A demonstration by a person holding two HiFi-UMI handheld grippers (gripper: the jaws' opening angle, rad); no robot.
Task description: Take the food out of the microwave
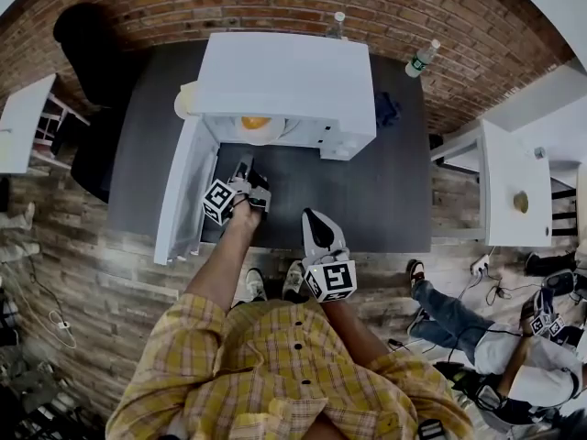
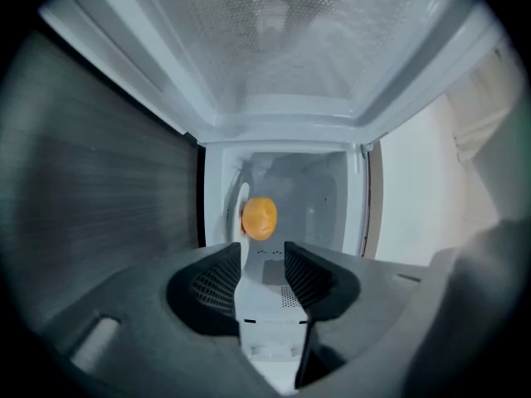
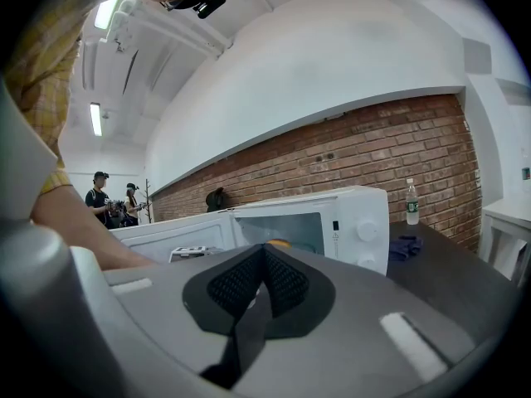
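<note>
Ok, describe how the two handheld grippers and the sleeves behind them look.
Both the left gripper and the right gripper are grey plastic with black ribbed jaws, and each carries a white cube of black square markers. The person wears a yellow checked shirt with dark buttons; its sleeves stop near the elbows.

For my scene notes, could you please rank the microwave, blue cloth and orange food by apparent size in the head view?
1. microwave
2. blue cloth
3. orange food
The last two look close, and the food is partly hidden, so unsure.
</note>
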